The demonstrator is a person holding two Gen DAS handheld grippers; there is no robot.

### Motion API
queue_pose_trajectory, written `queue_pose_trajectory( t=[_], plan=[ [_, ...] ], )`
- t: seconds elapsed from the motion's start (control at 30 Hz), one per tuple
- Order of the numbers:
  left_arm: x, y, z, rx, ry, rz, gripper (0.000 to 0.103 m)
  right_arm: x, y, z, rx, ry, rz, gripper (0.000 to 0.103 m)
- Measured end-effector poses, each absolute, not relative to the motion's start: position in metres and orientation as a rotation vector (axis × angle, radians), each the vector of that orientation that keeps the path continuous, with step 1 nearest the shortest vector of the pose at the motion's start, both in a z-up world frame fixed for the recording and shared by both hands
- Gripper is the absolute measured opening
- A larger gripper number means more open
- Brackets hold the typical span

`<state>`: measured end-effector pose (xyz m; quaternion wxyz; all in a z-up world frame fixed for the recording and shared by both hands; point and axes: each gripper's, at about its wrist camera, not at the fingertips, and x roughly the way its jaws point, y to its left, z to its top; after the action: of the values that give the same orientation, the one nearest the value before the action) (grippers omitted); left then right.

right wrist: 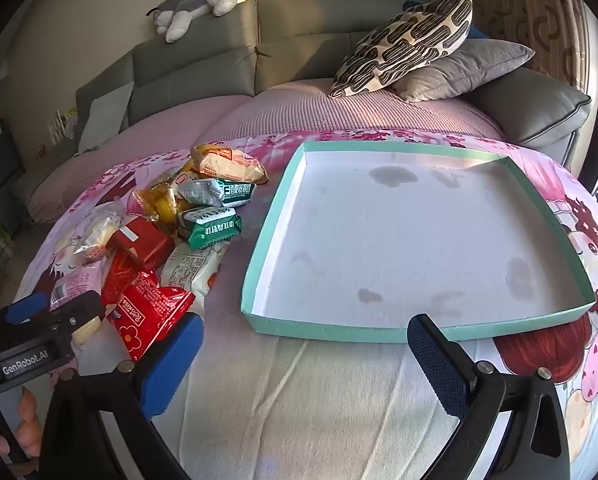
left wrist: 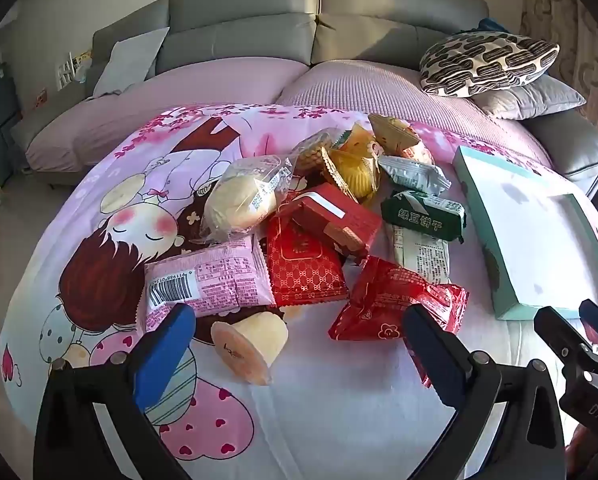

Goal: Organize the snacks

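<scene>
1. The left gripper (left wrist: 299,320) tilts steeply downward, its jaws spread wide with nothing between the blue pads (left wrist: 167,356).
2. The right gripper (right wrist: 305,344) is pitched down alike, jaws equally wide and empty (its tips also show at the right edge of the left wrist view).
3. A hand (right wrist: 25,428) grips the left gripper's handle, only the fingers showing.
</scene>
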<state>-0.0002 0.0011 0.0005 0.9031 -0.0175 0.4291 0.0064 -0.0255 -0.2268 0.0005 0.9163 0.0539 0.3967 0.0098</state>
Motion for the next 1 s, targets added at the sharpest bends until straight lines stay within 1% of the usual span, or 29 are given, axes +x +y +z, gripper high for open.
queue_pose_trajectory(
  t=[0.43,1.0],
  plan=[
    [0.001,-0.004,-0.001,0.02,0.874,0.03,0.103,-0.021,-0.23,0.006,0.109,0.819,0.007,0.103],
    [0.0,-0.005,0.0,0.029,0.859,0.021,0.103,-0.028,-0.222,0.004,0.095,0.792,-0.004,0.103]
  ],
)
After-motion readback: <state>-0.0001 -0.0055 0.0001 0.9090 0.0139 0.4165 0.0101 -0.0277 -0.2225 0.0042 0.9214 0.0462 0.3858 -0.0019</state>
